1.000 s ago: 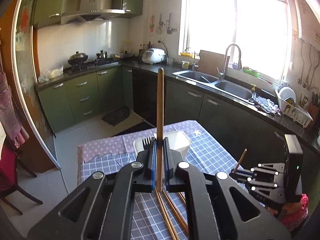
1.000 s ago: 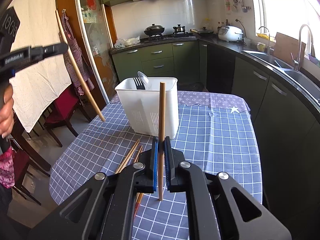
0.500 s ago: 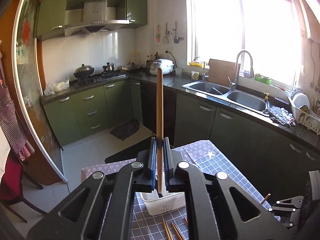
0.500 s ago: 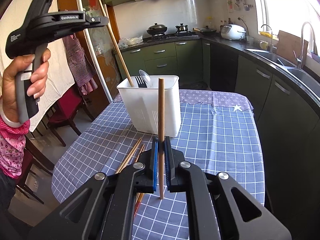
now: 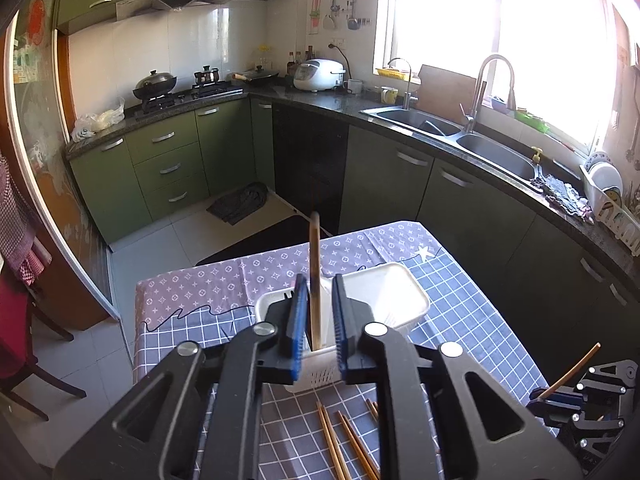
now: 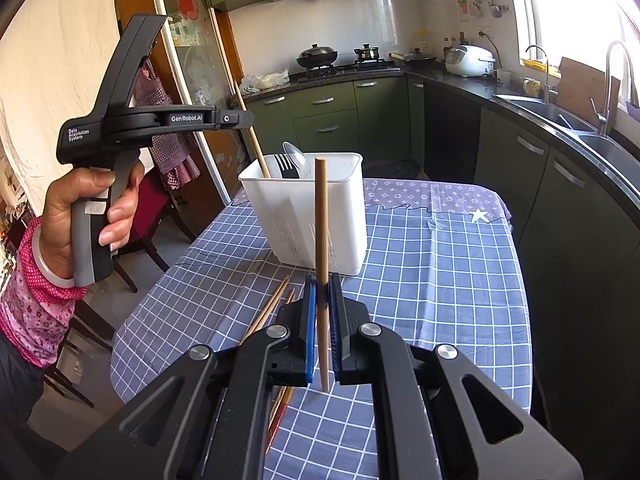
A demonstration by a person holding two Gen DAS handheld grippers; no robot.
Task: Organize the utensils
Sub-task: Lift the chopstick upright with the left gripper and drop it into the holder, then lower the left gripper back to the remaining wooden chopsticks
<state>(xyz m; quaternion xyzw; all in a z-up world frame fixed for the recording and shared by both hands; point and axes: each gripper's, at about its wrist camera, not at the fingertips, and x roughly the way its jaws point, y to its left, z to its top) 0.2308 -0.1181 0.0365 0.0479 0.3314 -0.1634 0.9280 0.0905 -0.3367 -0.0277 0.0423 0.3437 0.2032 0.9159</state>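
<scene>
Item, nearest: my right gripper point(image 6: 322, 338), black with blue pads, clenched on a plain round wooden chopstick point(image 6: 321, 240). The stick stands close to upright, pinched low on its length, its long upper part free above the jaws.

Item: my left gripper point(image 5: 318, 320), same make. Its jaws have just been opening; a second wooden chopstick point(image 5: 314, 280) stands in the gap, clear of the right pad, and I cannot tell whether it still brushes the left one. Its lower end is already down inside the container, so I judge it released.

Item: loose wooden chopsticks point(image 5: 340, 440), several, lying flat on the blue-and-white checked tablecloth point(image 6: 440, 280) of the tabletop, just on my side of the container.

Item: white plastic utensil container point(image 6: 308, 216), rectangular, slotted walls, upright on the tabletop. Contents: a black fork point(image 6: 286, 166) and a clear spoon point(image 6: 296, 156), both leaning at the back.

Item, far: green kitchen cabinets point(image 5: 168, 160) and a steel double sink point(image 5: 460, 136) under the window.

Handling, by judgement: the chopsticks are light, stiff and smooth, so prone to swivel in a two-pad pinch. Take hold near mid-length. The container looks light and could slide or tip if a stick is pushed against its wall.
</scene>
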